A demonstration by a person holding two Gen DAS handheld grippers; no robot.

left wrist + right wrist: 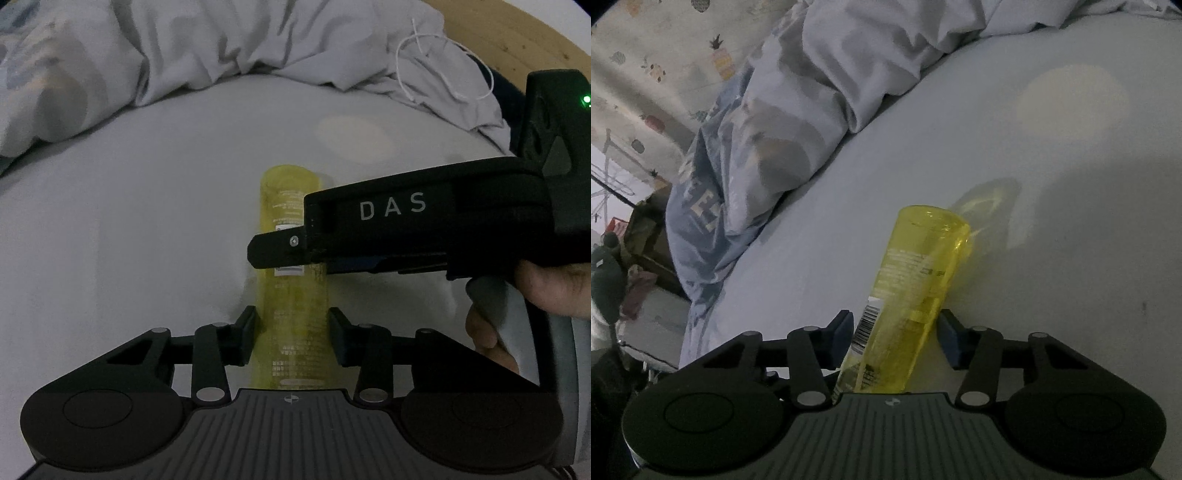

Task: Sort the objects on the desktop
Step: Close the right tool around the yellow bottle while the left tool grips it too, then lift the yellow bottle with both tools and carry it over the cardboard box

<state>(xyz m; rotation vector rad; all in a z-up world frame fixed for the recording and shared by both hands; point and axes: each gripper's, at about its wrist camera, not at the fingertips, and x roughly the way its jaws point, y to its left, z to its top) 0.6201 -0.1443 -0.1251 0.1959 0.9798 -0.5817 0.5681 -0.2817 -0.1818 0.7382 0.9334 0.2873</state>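
Observation:
A translucent yellow bottle (293, 295) with printed text and a barcode lies on a pale grey sheet. In the left wrist view my left gripper (291, 334) has a finger on each side of the bottle, close against it. My right gripper (280, 249) reaches in from the right across the bottle's middle, held by a hand. In the right wrist view the same bottle (908, 291) stands tilted between the right gripper's (895, 338) blue pads, which press its lower part.
A crumpled grey duvet (221, 48) is bunched along the far side, with a white cord (443, 66) on it. A wooden surface (517, 37) is at the far right. A patterned curtain (646, 74) and clutter (624, 266) lie to the left.

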